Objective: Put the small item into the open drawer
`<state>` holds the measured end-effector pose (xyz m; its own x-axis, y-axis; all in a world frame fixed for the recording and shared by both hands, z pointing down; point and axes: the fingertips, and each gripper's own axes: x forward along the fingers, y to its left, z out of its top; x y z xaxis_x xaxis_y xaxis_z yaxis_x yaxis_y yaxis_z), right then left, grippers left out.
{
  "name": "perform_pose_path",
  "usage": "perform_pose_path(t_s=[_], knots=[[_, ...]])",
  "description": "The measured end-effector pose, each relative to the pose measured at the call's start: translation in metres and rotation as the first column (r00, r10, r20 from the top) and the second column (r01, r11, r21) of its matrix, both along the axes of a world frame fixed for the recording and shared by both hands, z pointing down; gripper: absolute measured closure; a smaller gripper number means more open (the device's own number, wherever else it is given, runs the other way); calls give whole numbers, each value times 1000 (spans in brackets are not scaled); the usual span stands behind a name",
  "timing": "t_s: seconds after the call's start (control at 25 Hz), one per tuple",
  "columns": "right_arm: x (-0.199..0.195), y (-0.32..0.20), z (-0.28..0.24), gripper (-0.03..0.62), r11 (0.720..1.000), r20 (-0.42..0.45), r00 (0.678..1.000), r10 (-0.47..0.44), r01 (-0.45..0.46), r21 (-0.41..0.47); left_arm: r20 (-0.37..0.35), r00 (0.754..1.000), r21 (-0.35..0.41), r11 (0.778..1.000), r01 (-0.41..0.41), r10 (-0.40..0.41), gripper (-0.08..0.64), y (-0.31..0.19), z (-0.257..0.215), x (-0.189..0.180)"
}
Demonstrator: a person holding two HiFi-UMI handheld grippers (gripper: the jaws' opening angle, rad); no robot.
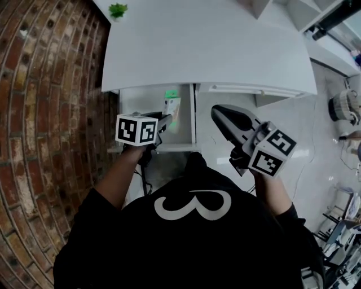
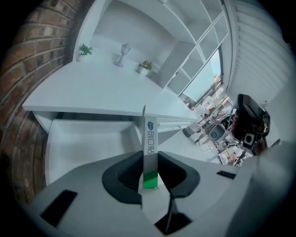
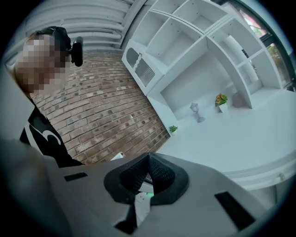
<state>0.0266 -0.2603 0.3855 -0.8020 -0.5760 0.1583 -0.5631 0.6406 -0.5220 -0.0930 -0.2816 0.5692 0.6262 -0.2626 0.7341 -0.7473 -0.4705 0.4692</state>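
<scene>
Slim white-and-green box [image 2: 150, 139] is sitting clamped in the left tool [image 2: 149, 162], with the open drawer [image 2: 83, 139] just ahead and below it. The right tool [image 3: 148, 157] is idling closed and empty. Releasing early risks the box clipping the drawer's rim.

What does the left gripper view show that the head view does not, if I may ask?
Only the left gripper view: the left gripper with its jaws pressed on both faces of the small item, plus a lantern ornament and a flower pot at the back of the desk. Only the head view: the right gripper, held to the right of the drawer, and the person's black shirt. Both: the white desk, the open drawer, the green plant and the item itself.
</scene>
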Motion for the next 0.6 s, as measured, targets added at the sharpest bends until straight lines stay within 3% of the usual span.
perform_pose_path(t_s=[0.32,0.6], knots=[[17,-23,9,582,1000,-16,1000,-14,14,-24,153,987,-57,997,-43,52,465,-19,55,-3],[32,-40,14,582,999,-38,999,-26,25,-30,223,973,-116,993,-37,62,465,-29,93,-5]])
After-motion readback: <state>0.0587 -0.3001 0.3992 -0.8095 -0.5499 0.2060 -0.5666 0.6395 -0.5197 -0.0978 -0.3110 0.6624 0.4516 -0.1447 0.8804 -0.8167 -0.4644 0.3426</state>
